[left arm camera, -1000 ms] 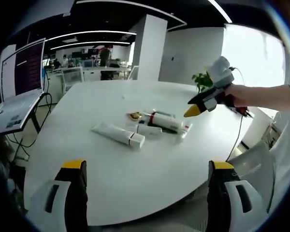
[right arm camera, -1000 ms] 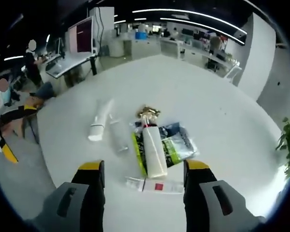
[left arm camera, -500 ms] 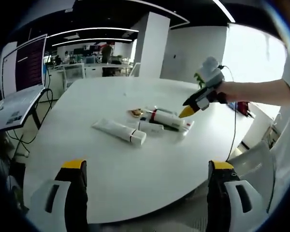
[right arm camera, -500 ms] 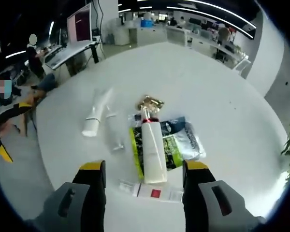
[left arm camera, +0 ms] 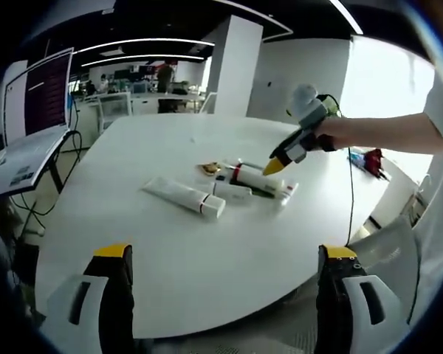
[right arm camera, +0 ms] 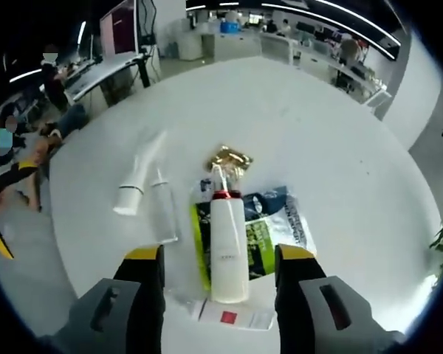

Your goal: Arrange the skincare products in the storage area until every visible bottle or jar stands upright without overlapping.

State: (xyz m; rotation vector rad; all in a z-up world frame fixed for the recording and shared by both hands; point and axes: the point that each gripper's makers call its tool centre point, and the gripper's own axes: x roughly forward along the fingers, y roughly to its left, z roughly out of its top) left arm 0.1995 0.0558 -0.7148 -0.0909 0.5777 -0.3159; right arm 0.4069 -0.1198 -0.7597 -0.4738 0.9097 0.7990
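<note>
Your left gripper view looks across the bench (left arm camera: 207,251) from its near edge, well back. Your right gripper view looks steeply down, close. Both share the white bottle (right arm camera: 228,247).

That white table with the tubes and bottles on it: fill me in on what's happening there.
A person holds a gripper in each hand over a round white table. The right gripper, jaws open, is poised over a white bottle with a red collar that lies flat across a green and dark sachet. A large white tube, a clear tube and a small red-labelled tube also lie flat. The left gripper hangs open, back at the table's near edge. Nothing stands upright.
</note>
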